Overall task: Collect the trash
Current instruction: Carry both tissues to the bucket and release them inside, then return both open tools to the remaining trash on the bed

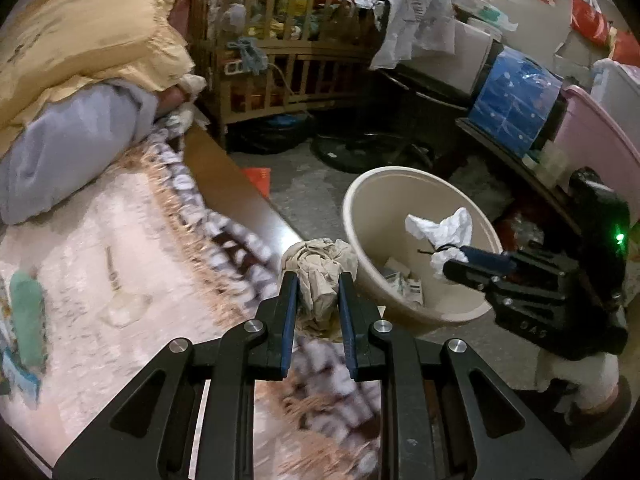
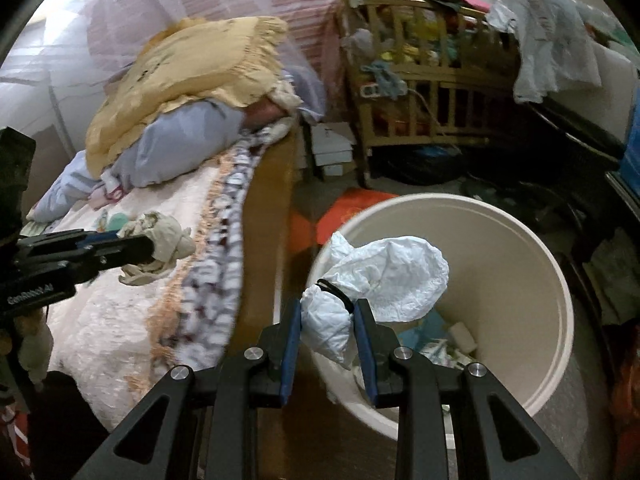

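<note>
Two wads of trash are held at this moment, one in each gripper, and both are near the bin.

Biggest in the scene is the bed [image 1: 120,248], with a soft pale cover, a fringed patterned edge and a smooth brown wooden side rail. Next to it on the floor stands the round beige bin [image 2: 552,280], of smooth hard plastic, with a wide open mouth and some paper scraps already at the bottom.

Clamped in the right gripper [image 2: 327,316] is a white crumpled wad [image 2: 384,276], thin and wrinkled like plastic film or tissue, with a black band around its neck. It hangs over the near rim of the bin, part of it inside the mouth.

Pinched in the left gripper [image 1: 318,292] is a beige crumpled wad [image 1: 320,268], which looks like soft paper or cloth, with many folds. It is above the bed edge, just beside the bin rim, not yet over the opening.

I think the main risk is an early release. The beige wad would drop on the bed or the floor, because it is still outside the rim. The white wad is light and wide, so it may catch on the rim and slide out. The two grippers are also close, and they could bump above the bin.
</note>
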Motion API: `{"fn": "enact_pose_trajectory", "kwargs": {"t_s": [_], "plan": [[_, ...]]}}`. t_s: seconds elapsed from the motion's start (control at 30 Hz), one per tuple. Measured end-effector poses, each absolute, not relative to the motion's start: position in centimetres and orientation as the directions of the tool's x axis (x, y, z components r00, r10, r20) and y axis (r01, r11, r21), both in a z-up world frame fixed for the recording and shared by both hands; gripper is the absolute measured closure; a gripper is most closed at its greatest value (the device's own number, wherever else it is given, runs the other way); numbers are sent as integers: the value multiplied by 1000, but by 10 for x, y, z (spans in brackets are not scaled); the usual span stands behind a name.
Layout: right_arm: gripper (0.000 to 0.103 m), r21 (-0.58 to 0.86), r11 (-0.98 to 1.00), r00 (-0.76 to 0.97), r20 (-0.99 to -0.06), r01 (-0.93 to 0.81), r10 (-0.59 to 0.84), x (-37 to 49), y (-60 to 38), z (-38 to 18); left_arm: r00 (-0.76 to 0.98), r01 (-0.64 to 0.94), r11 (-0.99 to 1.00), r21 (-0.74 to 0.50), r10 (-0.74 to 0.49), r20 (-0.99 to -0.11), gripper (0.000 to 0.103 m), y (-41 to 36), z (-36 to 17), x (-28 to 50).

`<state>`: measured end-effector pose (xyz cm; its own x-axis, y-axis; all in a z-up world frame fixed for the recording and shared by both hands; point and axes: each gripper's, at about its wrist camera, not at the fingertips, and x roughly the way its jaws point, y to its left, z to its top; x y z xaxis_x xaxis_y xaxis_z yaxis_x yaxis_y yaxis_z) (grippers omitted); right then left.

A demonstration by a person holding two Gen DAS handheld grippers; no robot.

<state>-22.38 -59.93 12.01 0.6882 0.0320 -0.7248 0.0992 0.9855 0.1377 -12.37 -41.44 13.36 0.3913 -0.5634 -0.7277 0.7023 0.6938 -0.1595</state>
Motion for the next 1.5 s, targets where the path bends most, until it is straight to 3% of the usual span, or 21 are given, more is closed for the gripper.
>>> {"fn": "enact_pose_trajectory", "kwargs": {"t_s": [0.4, 0.8, 0.83, 0.9, 0.97, 1.03, 1.5], "plan": [[77, 190, 962, 659, -752, 196, 14, -230, -645, 89, 352, 740, 654, -158, -576, -738, 86, -473, 123, -126], [77, 169, 960, 660, -751, 223, -20, -234, -658, 83, 277, 753, 613, -240, -626, -729, 85, -512, 106, -118], [75, 159, 961, 663, -748, 228, -33, -234, -659, 83, 266, 754, 605, -256, -638, -723, 84, -513, 105, -117], [58, 155, 958, 669, -741, 241, -49, -234, -659, 83, 240, 756, 587, -289, -660, -712, 79, -515, 102, -114], [58, 161, 957, 671, -740, 240, -44, -233, -657, 84, 233, 746, 595, -299, -655, -719, 68, -516, 99, -111], [58, 147, 959, 670, -740, 242, -56, -232, -656, 84, 233, 738, 604, -302, -648, -725, 63, -513, 98, -109], [58, 173, 965, 671, -742, 198, -4, -222, -638, 79, 343, 693, 686, -222, -584, -736, 63, -456, 120, -100]]}}
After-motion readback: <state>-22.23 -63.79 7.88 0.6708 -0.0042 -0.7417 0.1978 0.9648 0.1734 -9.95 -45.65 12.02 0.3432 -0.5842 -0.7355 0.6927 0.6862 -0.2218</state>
